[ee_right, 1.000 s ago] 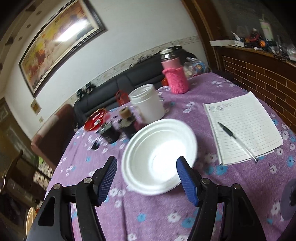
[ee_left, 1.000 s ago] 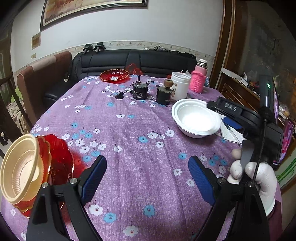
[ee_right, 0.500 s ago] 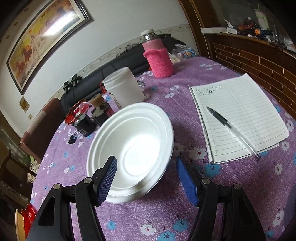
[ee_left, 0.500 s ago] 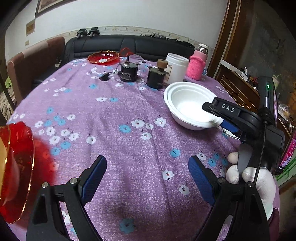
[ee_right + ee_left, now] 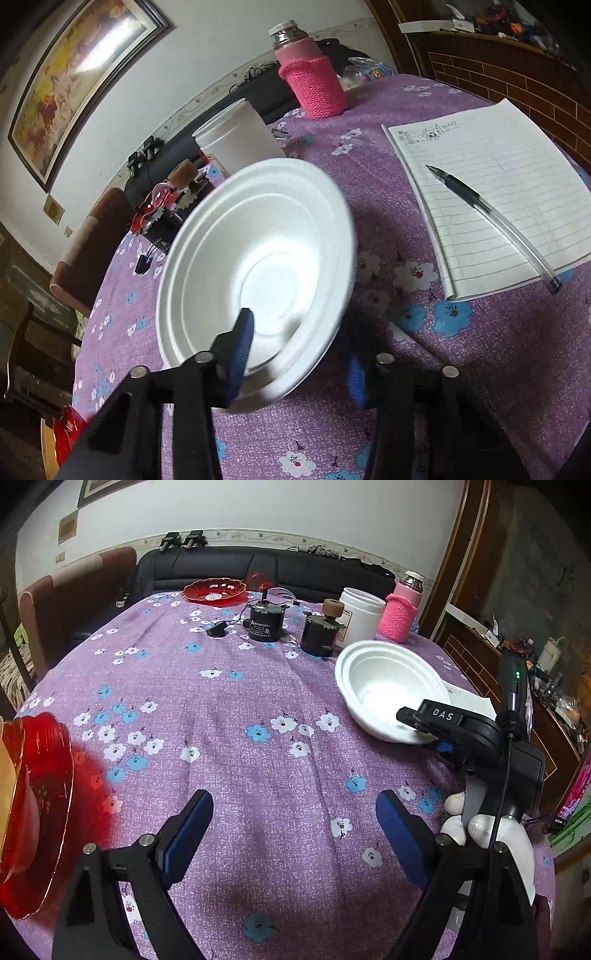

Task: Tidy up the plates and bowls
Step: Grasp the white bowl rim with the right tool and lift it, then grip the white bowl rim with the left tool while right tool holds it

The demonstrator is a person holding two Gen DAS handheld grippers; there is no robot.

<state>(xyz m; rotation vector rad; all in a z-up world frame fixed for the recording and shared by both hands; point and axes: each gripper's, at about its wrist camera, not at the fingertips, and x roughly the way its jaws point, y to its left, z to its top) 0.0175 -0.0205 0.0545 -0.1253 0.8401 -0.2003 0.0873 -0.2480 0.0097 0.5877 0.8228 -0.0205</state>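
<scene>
A white foam bowl (image 5: 258, 258), apparently a nested stack, sits on the purple flowered tablecloth; it also shows in the left wrist view (image 5: 384, 686). My right gripper (image 5: 299, 354) straddles its near rim, one finger inside the bowl, the other outside and below; the jaws are still apart. My left gripper (image 5: 293, 829) is open and empty above the cloth. A red glass plate with a cream bowl (image 5: 33, 812) stands at the left edge. Another red plate (image 5: 214, 590) sits at the far side.
Two black motors (image 5: 264, 622), a white jar (image 5: 360, 614) and a pink-sleeved flask (image 5: 400, 614) stand behind the white bowl. A lined notebook with a pen (image 5: 491, 192) lies to its right. A black sofa and chairs ring the table.
My right gripper has advanced onto the white bowl, its fingers now around the near rim and closer together. The left gripper's view has shifted slightly; the red plate stays at the left edge.
</scene>
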